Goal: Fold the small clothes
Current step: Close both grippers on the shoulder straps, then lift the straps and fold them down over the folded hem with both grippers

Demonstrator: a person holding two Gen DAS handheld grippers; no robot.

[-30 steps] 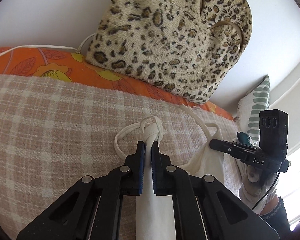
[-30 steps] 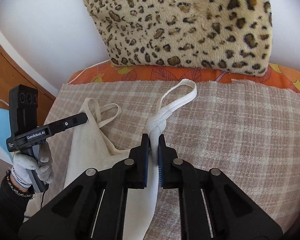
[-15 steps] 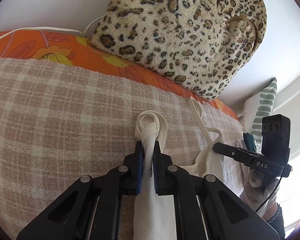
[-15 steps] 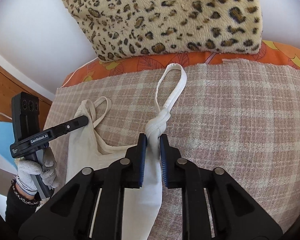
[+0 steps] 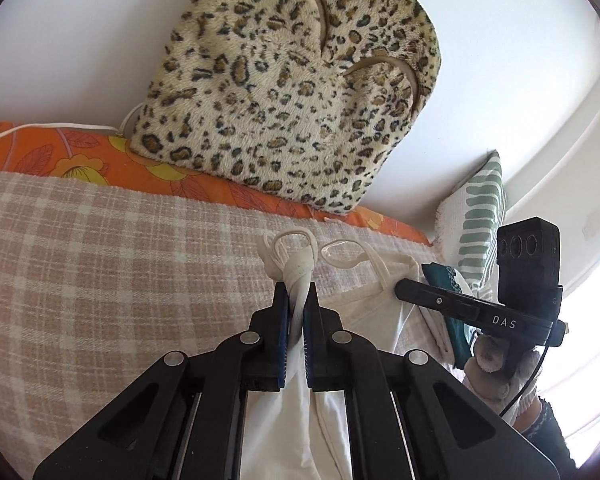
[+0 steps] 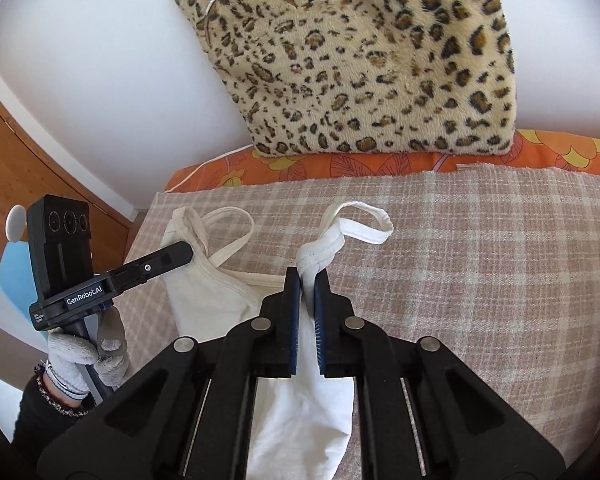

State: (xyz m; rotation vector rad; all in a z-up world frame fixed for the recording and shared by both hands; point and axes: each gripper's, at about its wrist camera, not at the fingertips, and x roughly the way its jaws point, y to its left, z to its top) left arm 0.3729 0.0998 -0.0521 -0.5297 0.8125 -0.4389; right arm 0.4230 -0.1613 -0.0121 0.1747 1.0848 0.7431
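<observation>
Beyond the right gripper (image 6: 307, 280), its own view alone takes in a wooden door (image 6: 16, 164) and a blue chair (image 6: 16, 276); the left view alone shows a green-striped cushion (image 5: 480, 208). A checked blanket (image 6: 480, 264) covers the bed, and a leopard-print pillow (image 6: 364, 60) leans on the white wall. The white top (image 6: 220, 300) hangs between both claws: the left gripper (image 5: 295, 294) is clenched on one knotted strap (image 5: 296, 268), the right grasps the other knotted strap (image 6: 320, 248).
</observation>
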